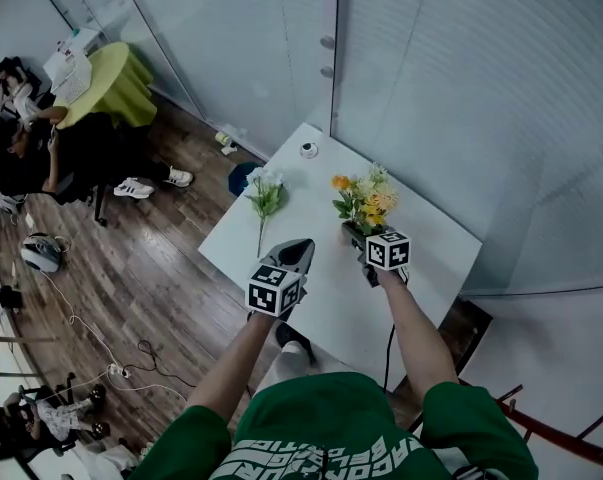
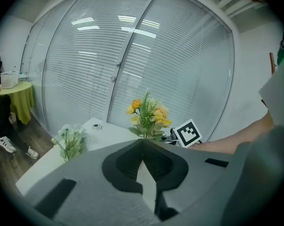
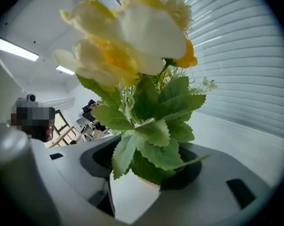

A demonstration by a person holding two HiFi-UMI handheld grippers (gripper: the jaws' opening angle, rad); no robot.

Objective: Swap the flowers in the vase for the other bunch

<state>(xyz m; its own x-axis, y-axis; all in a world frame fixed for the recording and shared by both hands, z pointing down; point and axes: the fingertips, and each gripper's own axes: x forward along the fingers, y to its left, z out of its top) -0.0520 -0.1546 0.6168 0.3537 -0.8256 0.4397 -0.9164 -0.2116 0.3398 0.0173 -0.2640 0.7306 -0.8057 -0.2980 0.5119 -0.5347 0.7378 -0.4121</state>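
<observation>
A bunch of yellow and orange flowers (image 1: 365,202) stands upright over the right part of the white table (image 1: 431,253). My right gripper (image 1: 357,234) is shut on its stems just below the leaves. In the right gripper view the blooms (image 3: 132,32) and leaves (image 3: 151,126) fill the frame above the jaws of the right gripper (image 3: 146,175). A second bunch, white flowers (image 1: 266,192) with a long stem, lies flat on the table's left part. My left gripper (image 1: 299,252) hovers near the table's front, shut and holding nothing. I cannot make out a vase.
A small round cup (image 1: 309,149) sits at the table's far corner. Glass walls with blinds (image 1: 461,78) stand behind the table. To the left are a wooden floor with cables (image 1: 91,338), seated people (image 1: 36,143) and a green-covered round table (image 1: 116,78).
</observation>
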